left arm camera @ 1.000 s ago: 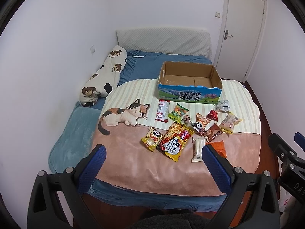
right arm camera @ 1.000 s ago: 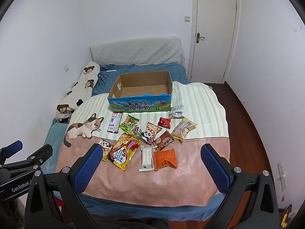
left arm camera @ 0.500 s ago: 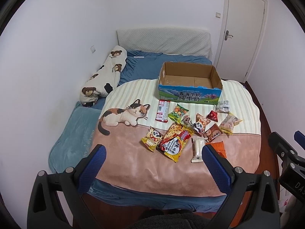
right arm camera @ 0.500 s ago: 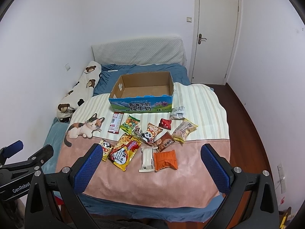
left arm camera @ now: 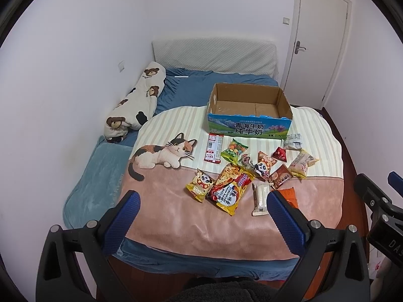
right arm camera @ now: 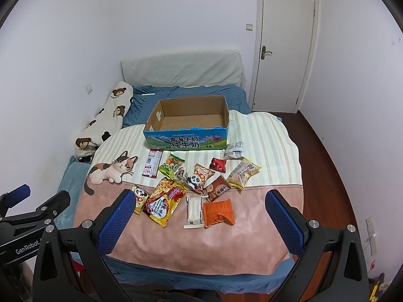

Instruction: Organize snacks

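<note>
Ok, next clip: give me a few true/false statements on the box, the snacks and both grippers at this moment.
1. The cardboard box holds several snacks. False: it is empty.
2. The orange packet lies beside the white packet. True.
3. The right gripper grips the big noodle bag. False: it is open, holding nothing.
4. The left gripper is open. True.
5. All snacks lie on the blanket in front of the box. True.

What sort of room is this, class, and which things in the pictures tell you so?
Most likely a bedroom: a bed with a padded headboard, a bear-print pillow along the wall, and a closed door.
</note>
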